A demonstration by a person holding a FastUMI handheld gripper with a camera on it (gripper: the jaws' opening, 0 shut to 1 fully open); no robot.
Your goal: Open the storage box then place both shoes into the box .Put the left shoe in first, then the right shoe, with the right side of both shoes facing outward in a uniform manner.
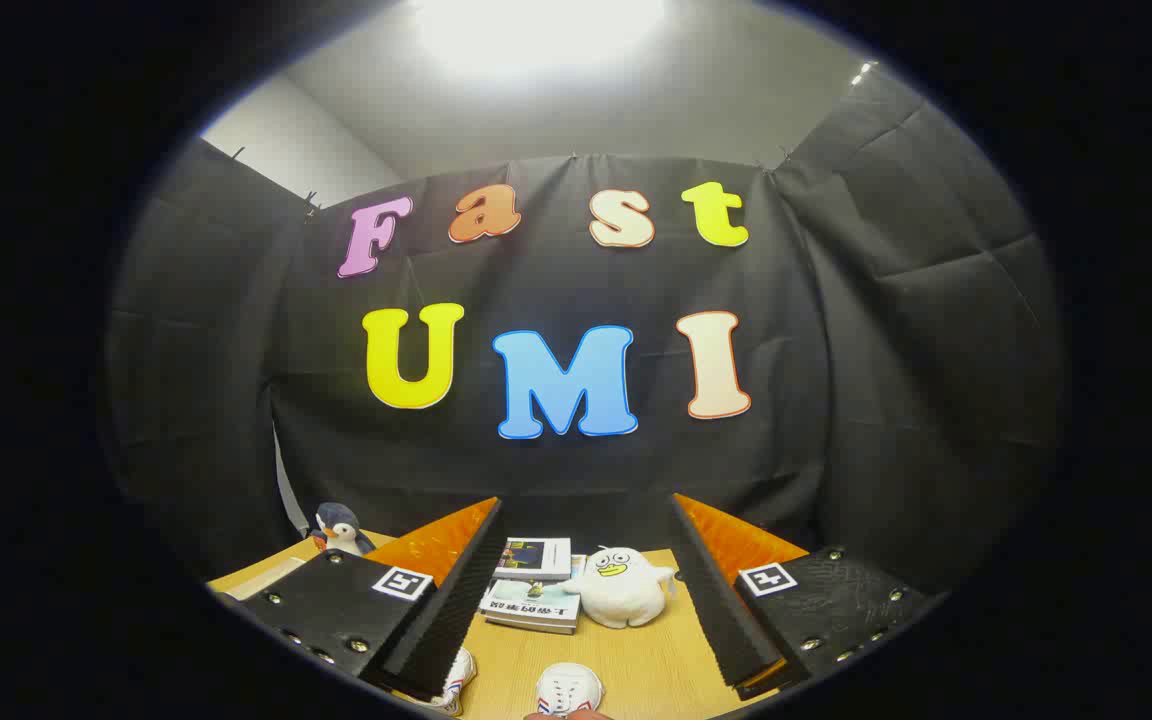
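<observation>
Wood-grain tabletop (636, 670) is taken as the base, with the white duck plush (621, 586) as landmark. Far left of the duck, a penguin plush (338, 527) is seen at the table's back edge. Nearer, just left of the duck, a small stack of books (534, 590) is laid flat, touching or nearly touching it. In front of the duck and to its left, one white shoe (456, 680) is partly hidden under the left finger; a second white shoe (568, 688) is seen in front of the duck, toe cap and laces visible. Which is left or right cannot be told. No storage box is made out.

Gripper (586, 620) is held wide apart, nothing gripped; the duck and books are framed between the fingers, both shoes close below the tips. The camera is pitched high, at the wall.

Step judged: the very start, box not yet opened. Next move calls for the gripper to be tipped down and the box to be located and opened before any shoe is picked.
</observation>
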